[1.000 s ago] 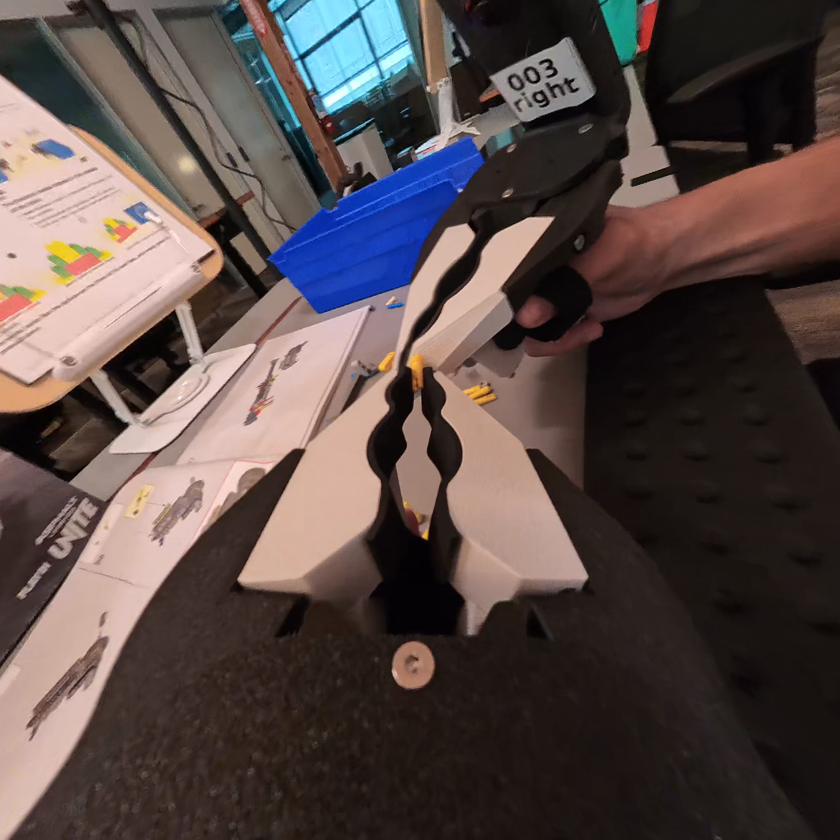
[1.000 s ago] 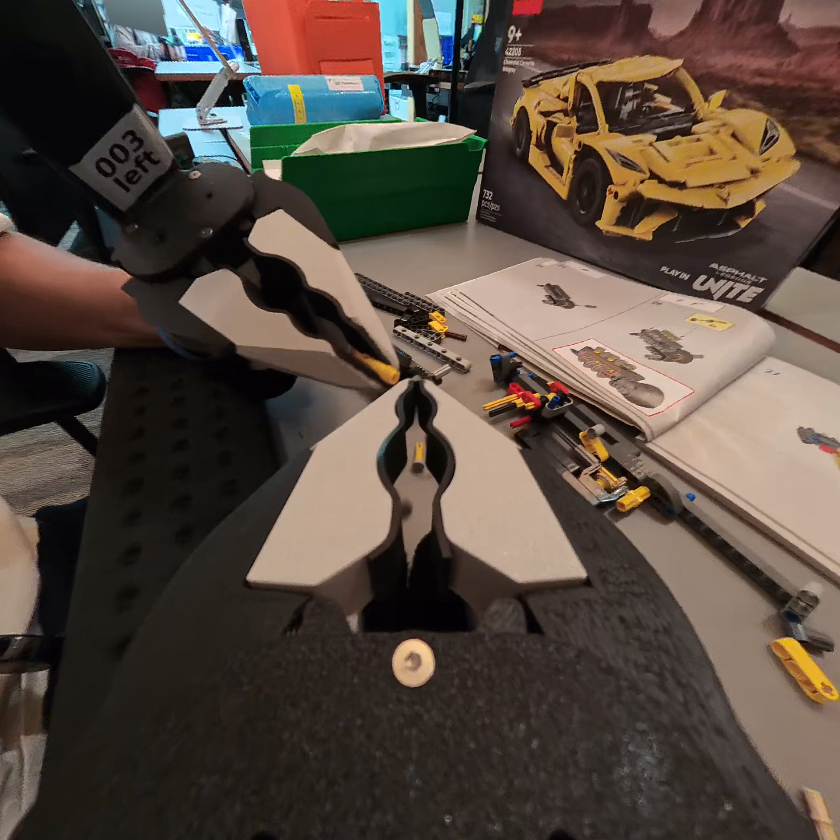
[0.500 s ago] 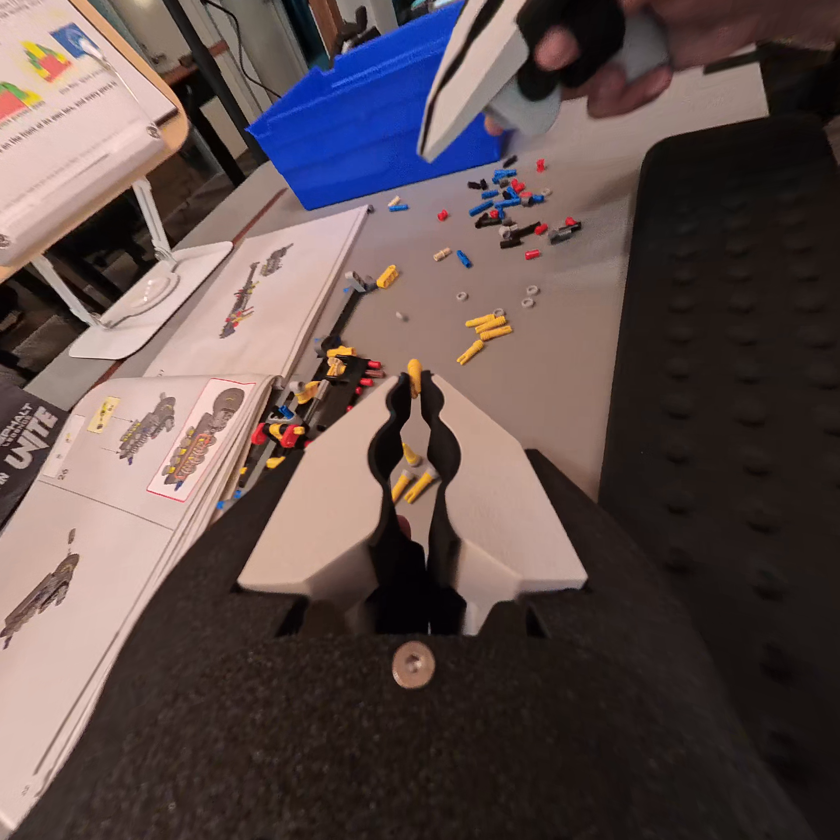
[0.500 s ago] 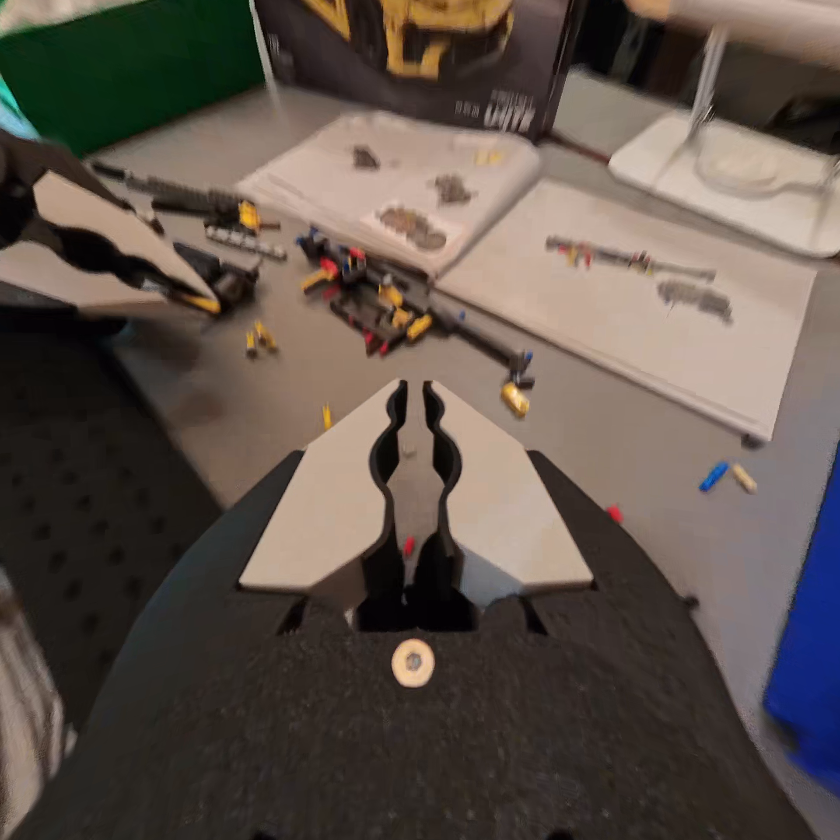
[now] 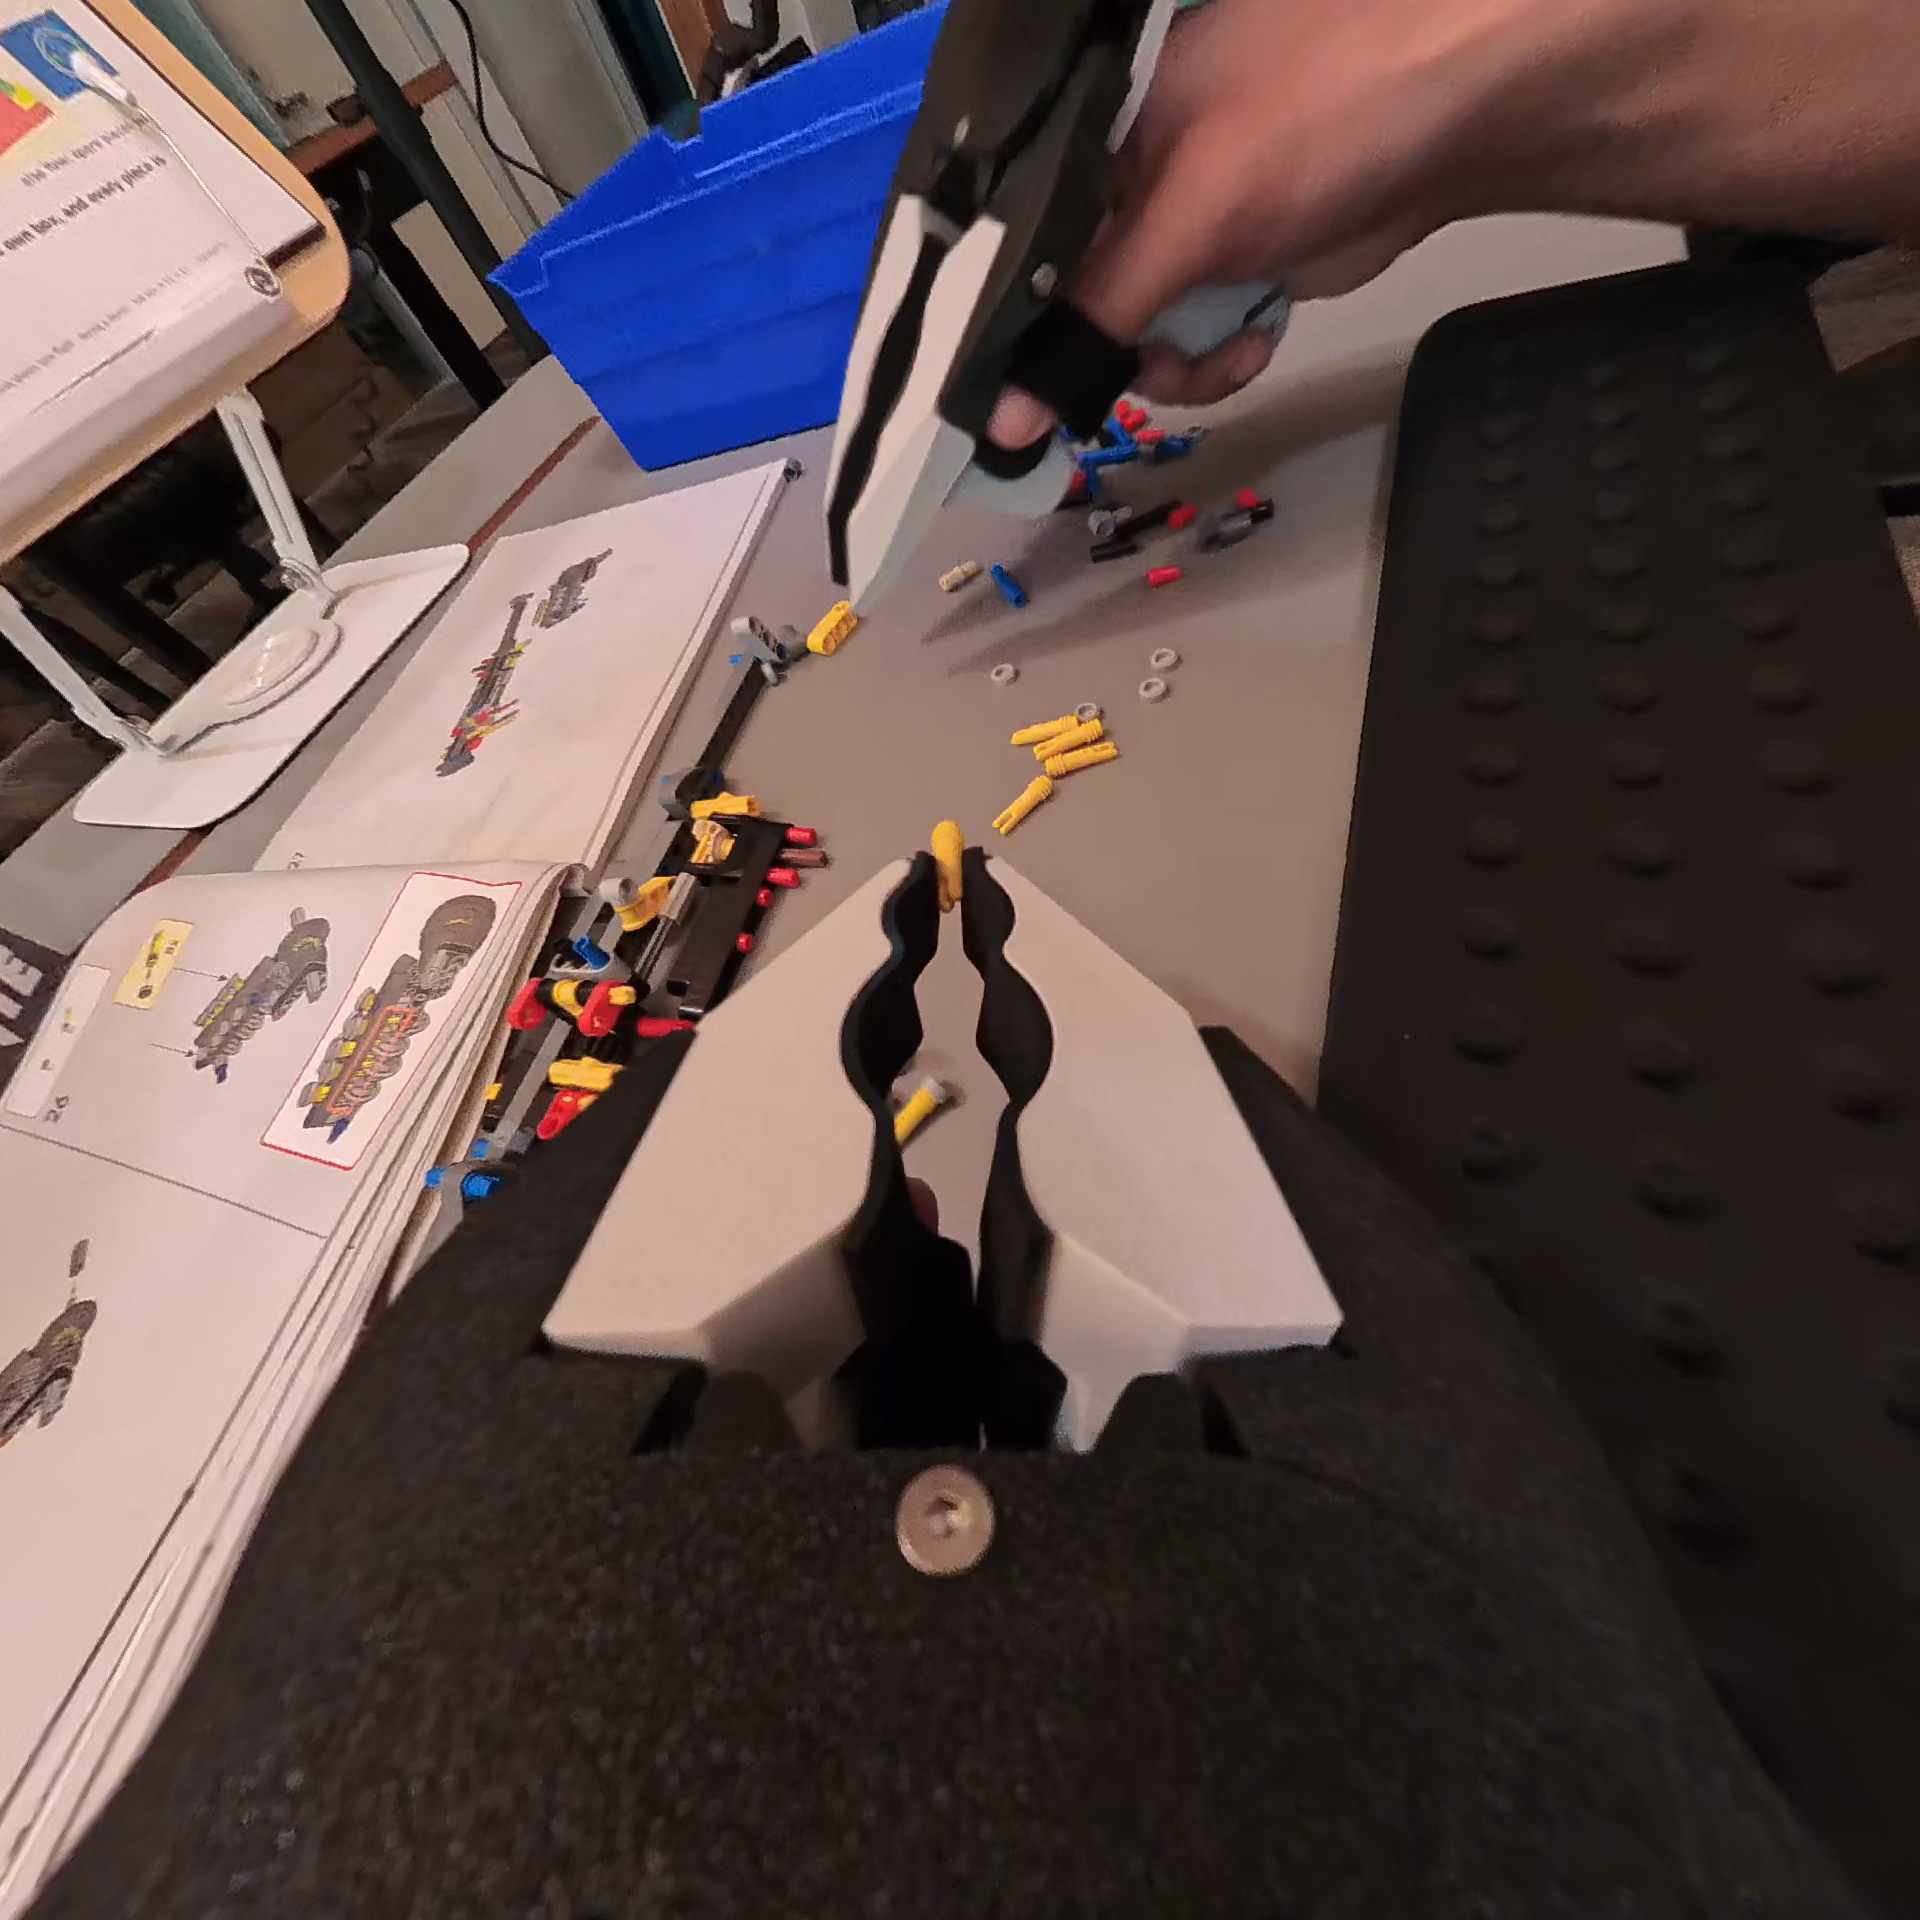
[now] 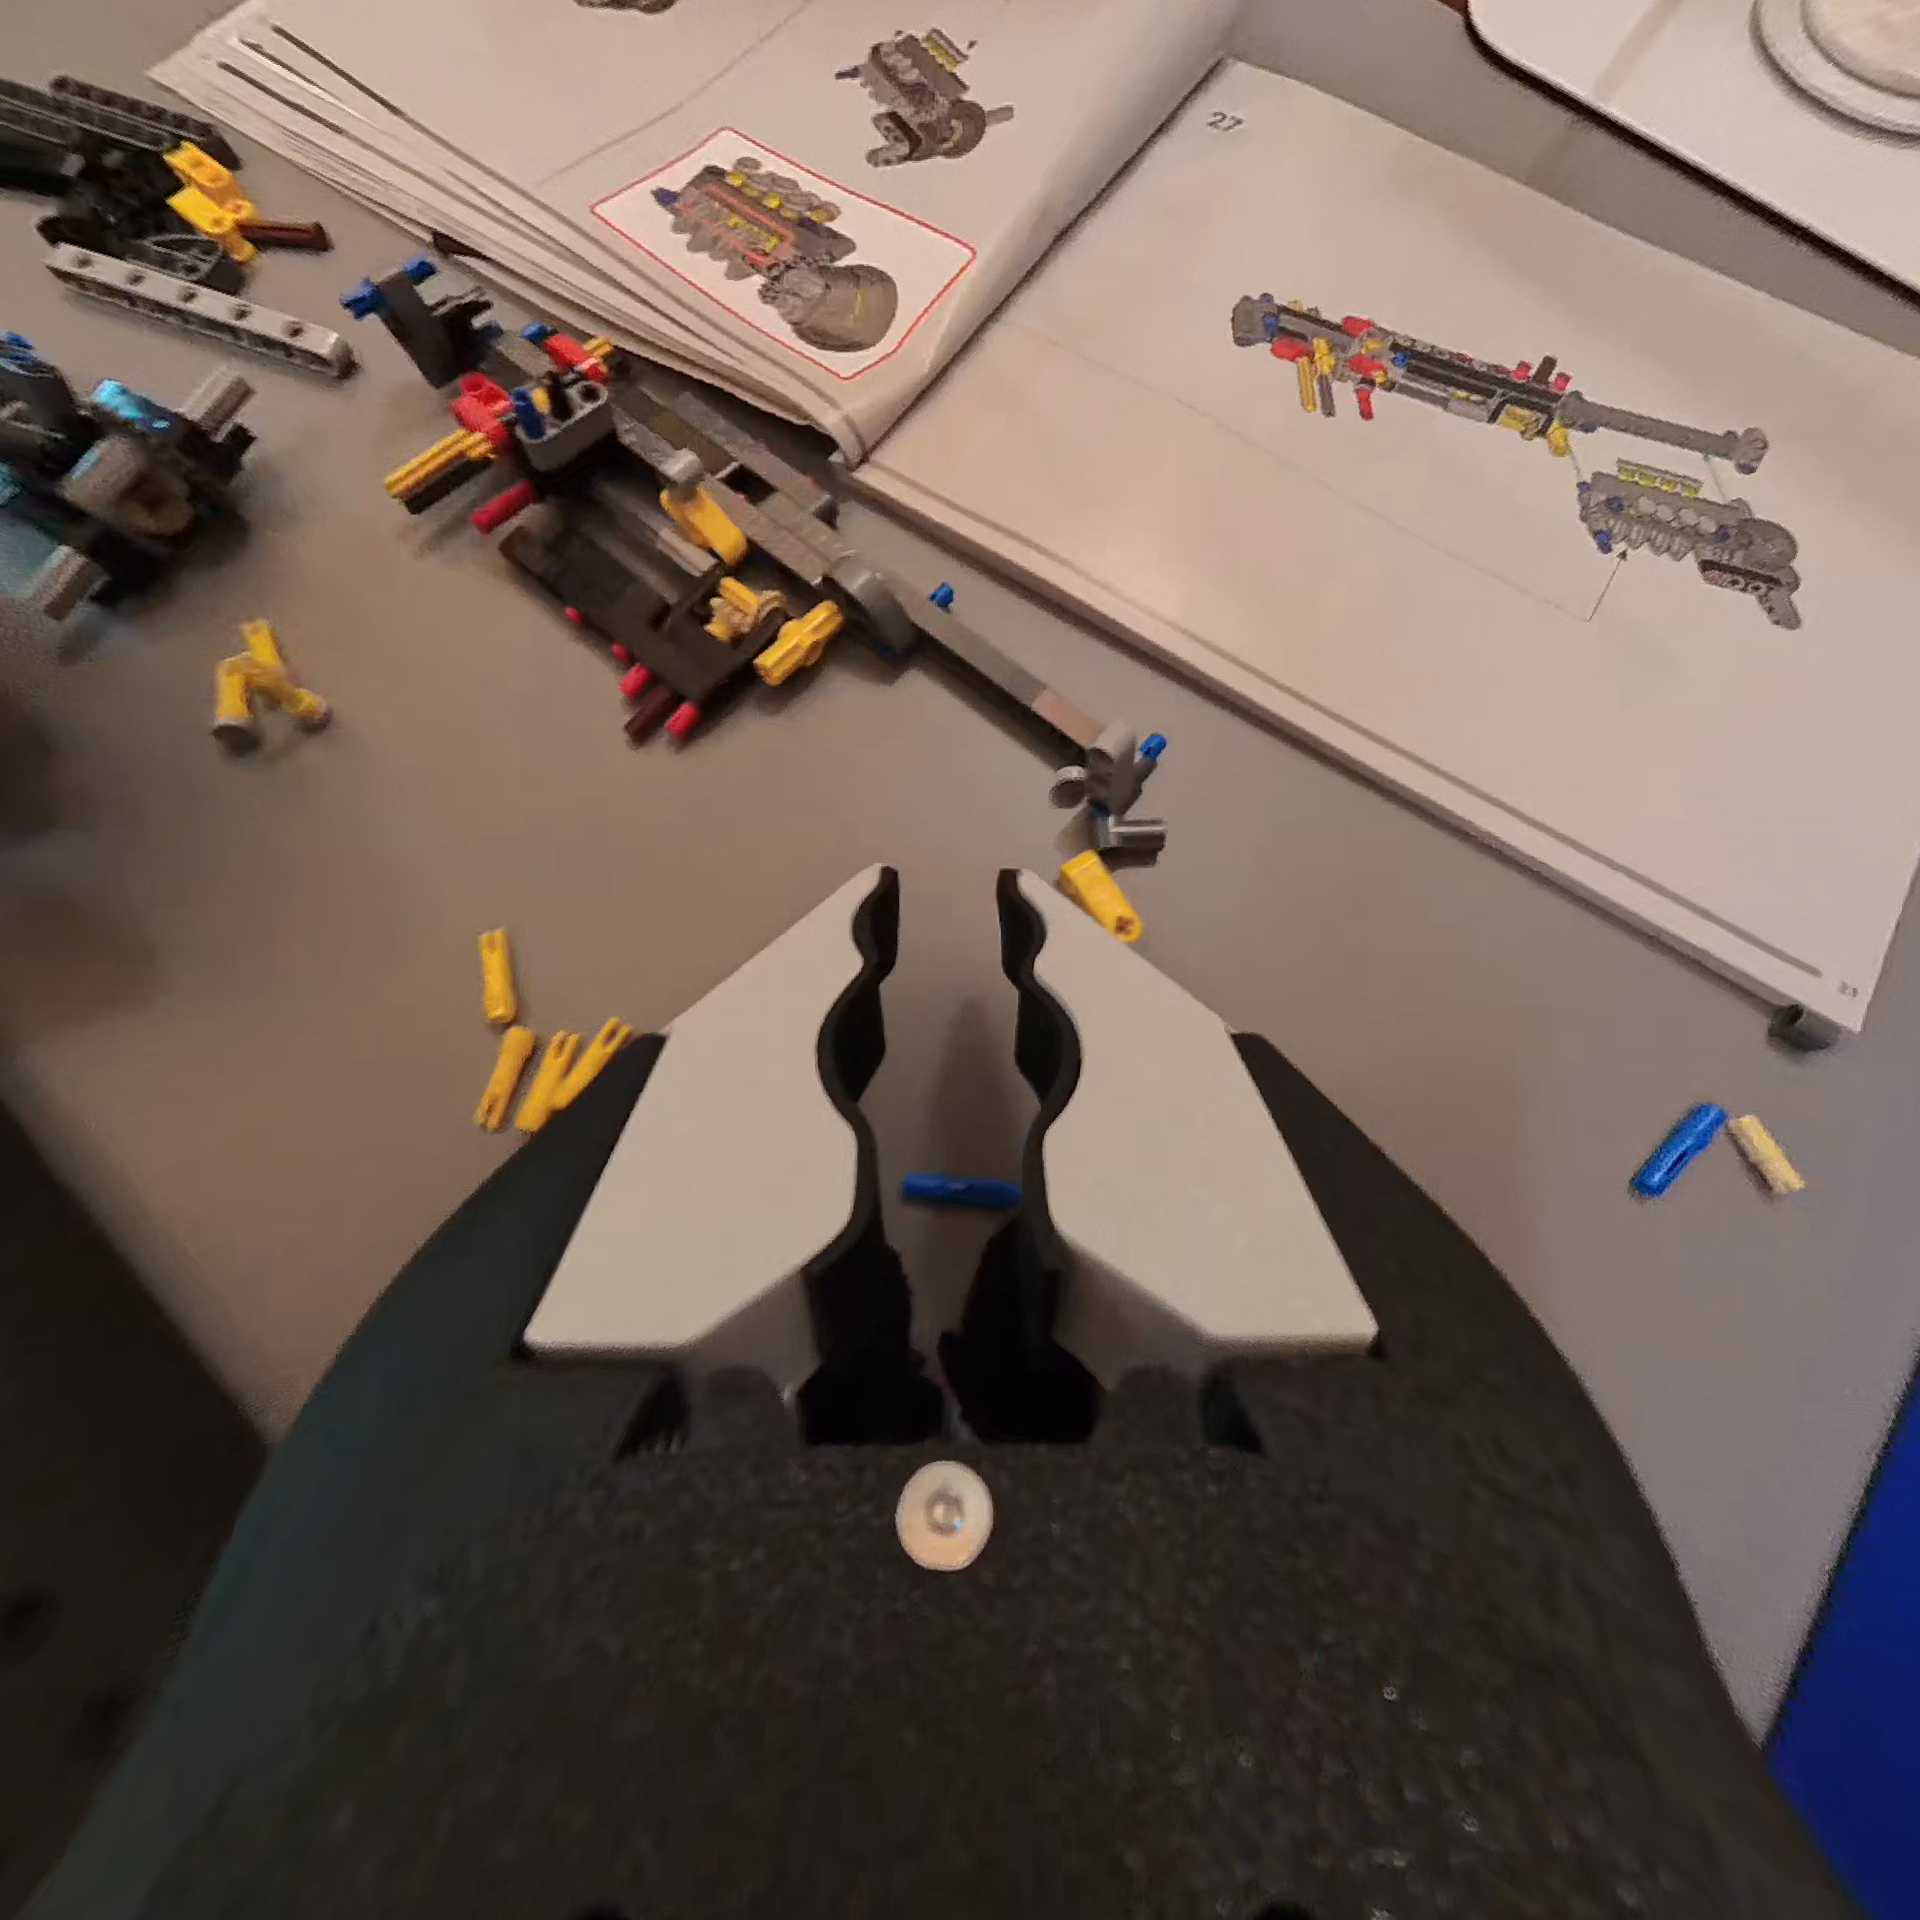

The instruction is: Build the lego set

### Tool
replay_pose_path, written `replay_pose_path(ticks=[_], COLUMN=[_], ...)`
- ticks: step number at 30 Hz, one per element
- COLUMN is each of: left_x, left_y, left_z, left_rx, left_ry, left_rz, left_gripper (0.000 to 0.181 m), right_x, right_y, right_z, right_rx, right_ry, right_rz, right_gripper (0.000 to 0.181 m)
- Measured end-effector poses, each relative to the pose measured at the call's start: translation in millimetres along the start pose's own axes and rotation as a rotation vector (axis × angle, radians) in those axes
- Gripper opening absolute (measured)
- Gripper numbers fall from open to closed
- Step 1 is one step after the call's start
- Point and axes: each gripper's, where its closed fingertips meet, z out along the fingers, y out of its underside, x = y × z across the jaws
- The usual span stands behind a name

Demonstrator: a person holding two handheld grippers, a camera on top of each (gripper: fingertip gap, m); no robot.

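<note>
My left gripper [image 5: 945,860] is shut on a small yellow pin [image 5: 945,876], held above the grey table. My right gripper [image 6: 945,883] is open and empty, pointing down close over the table beside a yellow connector [image 6: 1099,894]; it also shows in the left wrist view [image 5: 847,577]. The long partly built lego assembly [image 6: 665,540] lies along the edge of the open instruction booklet [image 6: 1351,582], and shows in the left wrist view [image 5: 665,966]. Loose yellow pins [image 5: 1065,743] lie between the two grippers, also in the right wrist view [image 6: 540,1070].
A pile of red, blue and black pins [image 5: 1143,488] lies under the person's hand. A blue bin [image 5: 717,281] stands at the far table edge. A black studded mat [image 5: 1642,883] lies along the right. A document stand [image 5: 156,499] is at the far left. A smaller sub-assembly [image 6: 114,468] lies left. The tips of one gripper are about 15 cm away from the tips of the other.
The two grippers have moved apart. My right gripper swung away, came down toward the table near the yellow connector and opened wider. My left gripper lowered and kept its hold on the yellow pin.
</note>
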Motion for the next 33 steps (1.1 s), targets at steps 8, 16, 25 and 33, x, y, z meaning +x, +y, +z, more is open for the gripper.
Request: replay_pose_path(ticks=[8,16,25,33], left_x=[-0.6,1.1,1.2,3.5], left_y=[0.1,0.6,0.6,1.5], left_z=[-0.8,-0.1,0.5,1.0], left_rx=[-0.003,-0.004,-0.002,-0.007], left_ry=[-0.011,-0.003,0.002,0.007], left_rz=[0.013,0.024,0.022,0.041], left_gripper=[0.003,0.003,0.003,0.003], right_x=[7.9,-2.2,-4.7,-5.1], right_y=[-4.0,-5.1,-14.7,-13.9], right_z=[31.2,40.4,48.2,57.9], right_rx=[-0.047,-0.052,-0.044,-0.074], right_ry=[0.028,-0.019,-0.06,-0.051], right_rz=[-0.05,-0.052,-0.034,-0.063], right_gripper=[0.019,0.016,0.015,0.004])
